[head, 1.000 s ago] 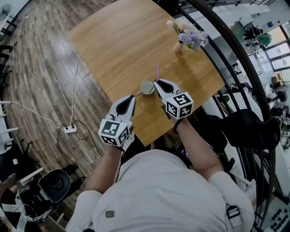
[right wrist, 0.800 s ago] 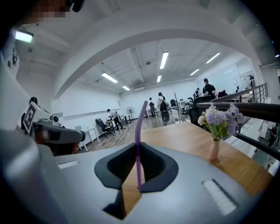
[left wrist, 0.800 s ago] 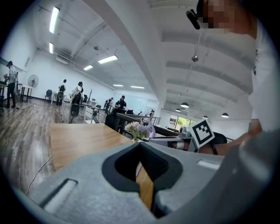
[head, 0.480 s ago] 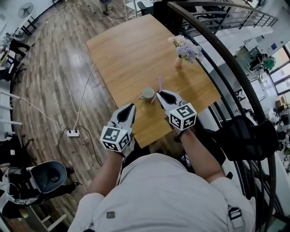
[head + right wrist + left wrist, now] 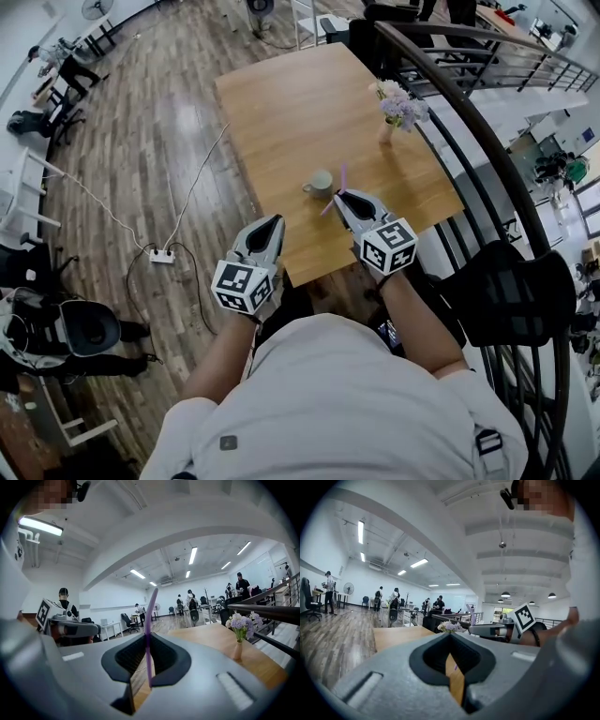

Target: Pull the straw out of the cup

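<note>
Straw (image 5: 148, 620) out of the cup (image 5: 322, 181). It stands near upright, pinched between the jaws of the right gripper (image 5: 339, 194). In the right gripper view its lower end hangs free over the table (image 5: 281, 103), touching nothing.

Cup sits on the table near the front edge, just beyond the right gripper's tip and a little to its left, handle toward the left. It looks upright and empty of the straw.

Left gripper (image 5: 274, 221) hovers near the table's front edge, well apart from the cup. Its jaws are drawn together to a thin slit with nothing between them, only tabletop showing through.

A vase of flowers (image 5: 389, 127) stands further back on the right side of the table, clear of the work.

Judgement: the pull itself looks done, and the step in hand is carrying the straw clear. Next move calls for a firm pinch while the straw goes to a bare patch of table, low and away from the cup's rim, then letting go. The straw is light and may roll once released.
</note>
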`<state>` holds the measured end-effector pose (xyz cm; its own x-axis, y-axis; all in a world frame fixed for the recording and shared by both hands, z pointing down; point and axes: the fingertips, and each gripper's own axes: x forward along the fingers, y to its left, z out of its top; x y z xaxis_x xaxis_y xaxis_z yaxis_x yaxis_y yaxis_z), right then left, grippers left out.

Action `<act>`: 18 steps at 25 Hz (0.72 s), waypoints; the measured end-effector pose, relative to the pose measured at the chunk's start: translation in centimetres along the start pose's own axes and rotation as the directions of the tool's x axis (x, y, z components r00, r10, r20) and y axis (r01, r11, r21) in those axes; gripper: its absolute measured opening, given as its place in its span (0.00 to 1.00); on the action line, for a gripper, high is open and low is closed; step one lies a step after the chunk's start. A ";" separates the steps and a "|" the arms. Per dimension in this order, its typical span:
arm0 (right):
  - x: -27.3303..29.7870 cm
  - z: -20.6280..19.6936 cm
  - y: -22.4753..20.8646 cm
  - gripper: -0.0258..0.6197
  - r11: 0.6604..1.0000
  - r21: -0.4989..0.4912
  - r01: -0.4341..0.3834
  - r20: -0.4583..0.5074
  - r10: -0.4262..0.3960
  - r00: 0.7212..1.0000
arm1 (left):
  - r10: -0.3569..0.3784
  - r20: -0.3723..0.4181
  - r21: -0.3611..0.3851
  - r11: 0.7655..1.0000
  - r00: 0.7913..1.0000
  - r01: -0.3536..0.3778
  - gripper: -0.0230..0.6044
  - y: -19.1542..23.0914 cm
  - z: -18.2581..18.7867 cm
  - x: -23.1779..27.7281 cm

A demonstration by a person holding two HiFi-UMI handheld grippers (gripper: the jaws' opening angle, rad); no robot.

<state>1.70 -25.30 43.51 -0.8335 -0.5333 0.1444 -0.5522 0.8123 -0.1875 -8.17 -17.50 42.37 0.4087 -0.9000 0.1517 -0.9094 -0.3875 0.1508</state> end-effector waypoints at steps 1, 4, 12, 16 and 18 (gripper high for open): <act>-0.4 -0.3 0.4 0.10 1.000 0.002 -0.001 0.000 0.001 1.000 | 0.005 0.001 0.003 1.000 1.000 -0.005 0.04 -0.3 -0.1 -0.6; -1.6 -0.5 1.8 0.10 1.000 0.009 0.000 0.007 0.000 1.000 | 0.013 -0.001 0.020 1.000 1.000 -0.013 0.04 -0.8 0.3 -2.3; -3.8 -0.3 6.5 0.10 0.999 -0.021 0.031 0.040 -0.030 0.999 | -0.006 -0.008 0.045 0.999 1.000 0.007 0.04 -0.4 0.2 -7.6; -4.2 -1.1 9.3 0.10 0.997 -0.025 0.070 0.050 -0.069 0.996 | -0.041 -0.013 0.052 0.998 0.999 0.042 0.04 0.3 -0.3 -10.8; -4.6 -1.5 11.1 0.10 0.996 -0.024 0.090 0.050 -0.089 0.995 | -0.057 -0.011 0.059 0.997 0.998 0.058 0.04 0.8 -0.2 -12.8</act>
<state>-0.61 -13.45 42.22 -0.7808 -0.6147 0.1119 -0.6247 0.7662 -0.1507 -14.14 -6.26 40.74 0.4609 -0.8740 0.1538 -0.8872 -0.4500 0.1017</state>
